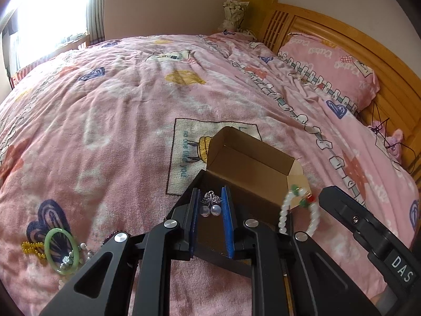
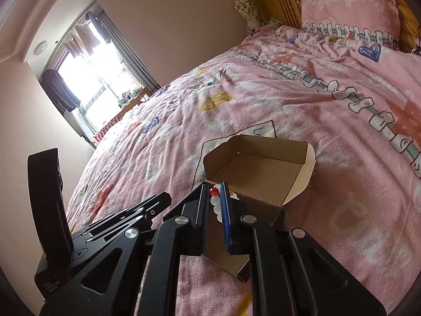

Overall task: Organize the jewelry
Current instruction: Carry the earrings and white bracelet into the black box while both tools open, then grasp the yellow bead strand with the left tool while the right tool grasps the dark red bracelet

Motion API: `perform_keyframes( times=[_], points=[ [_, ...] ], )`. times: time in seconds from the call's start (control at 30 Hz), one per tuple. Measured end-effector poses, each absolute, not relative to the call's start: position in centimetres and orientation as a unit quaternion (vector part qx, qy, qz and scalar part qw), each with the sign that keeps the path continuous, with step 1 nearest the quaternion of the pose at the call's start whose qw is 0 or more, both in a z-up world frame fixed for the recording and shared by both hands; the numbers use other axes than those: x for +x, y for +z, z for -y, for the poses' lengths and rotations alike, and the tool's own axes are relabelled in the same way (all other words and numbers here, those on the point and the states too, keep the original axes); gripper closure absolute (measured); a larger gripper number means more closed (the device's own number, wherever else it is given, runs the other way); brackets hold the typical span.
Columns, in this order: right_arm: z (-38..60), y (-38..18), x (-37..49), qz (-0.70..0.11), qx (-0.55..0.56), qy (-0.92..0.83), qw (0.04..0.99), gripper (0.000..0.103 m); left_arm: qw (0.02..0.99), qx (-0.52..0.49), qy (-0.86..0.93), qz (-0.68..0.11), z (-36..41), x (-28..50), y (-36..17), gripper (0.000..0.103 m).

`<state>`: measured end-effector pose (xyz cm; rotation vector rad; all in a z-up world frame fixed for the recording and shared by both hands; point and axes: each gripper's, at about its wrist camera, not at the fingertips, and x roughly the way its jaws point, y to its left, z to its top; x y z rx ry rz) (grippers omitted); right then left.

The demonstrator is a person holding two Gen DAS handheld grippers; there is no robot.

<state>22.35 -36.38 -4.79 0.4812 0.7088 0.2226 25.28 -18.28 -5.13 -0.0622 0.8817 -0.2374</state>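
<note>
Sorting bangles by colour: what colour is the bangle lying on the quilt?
Light green bangle; left wrist view shows it best.

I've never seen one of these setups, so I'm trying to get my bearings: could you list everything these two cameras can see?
cardboard box: one, brown, open on the bed, under both grippers
silver earrings: one pair, pale round beads, between the left gripper's pads
white bead bracelet: one, with red and green beads, held in the right gripper above the box
green bangle: one, on the bedspread at lower left
gold bead chain: one, beside the bangle
bedspread: one, pink, printed
pillow: one, pink, against the headboard
headboard: one, wooden
window: one, bright, far wall
left gripper: one, black, blue pads
right gripper: one, black, blue pads
</note>
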Motion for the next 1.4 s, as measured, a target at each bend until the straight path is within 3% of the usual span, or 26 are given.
perform_keyframes(
  times=[0.07,0.13,0.17,0.2,0.27,0.6,0.97,1.13,1.4],
  points=[
    [36.5,-4.8,22.2,-0.342,0.238,0.105,0.903,0.089,0.893,-0.030,-0.116,-0.435,18.3,25.6,-5.3,0.082],
    [36.7,-4.7,22.1,-0.340,0.242,0.103,0.903,0.087,0.894,-0.026,-0.106,-0.435,18.2,25.6,-5.4,0.066],
    [36.8,-4.6,22.0,-0.338,0.244,0.100,0.904,0.082,0.896,-0.025,-0.105,-0.431,18.2,25.5,-5.3,0.051],
    [36.9,-4.5,22.0,-0.336,0.247,0.097,0.904,0.078,0.899,-0.023,-0.104,-0.426,18.1,25.3,-5.2,0.046],
    [37.2,-4.3,21.7,-0.331,0.248,0.091,0.906,0.071,0.901,-0.020,-0.098,-0.421,18.0,25.0,-4.9,0.046],
    [36.6,-3.7,21.4,-0.332,0.243,0.097,0.907,0.071,0.905,-0.035,-0.078,-0.417,14.5,22.8,-3.9,0.043],
    [29.1,-1.6,20.3,-0.340,0.178,0.159,0.910,0.067,0.909,-0.063,0.028,-0.410,4.7,19.8,-3.2,0.036],
    [23.6,-2.2,20.4,-0.371,0.122,0.174,0.904,0.066,0.908,-0.086,0.061,-0.406,0.6,18.5,-3.1,0.036],
    [18.1,-5.5,22.0,-0.430,0.119,0.197,0.873,0.066,0.892,-0.125,0.073,-0.428,-5.3,18.0,-4.8,0.036]
  ],
)
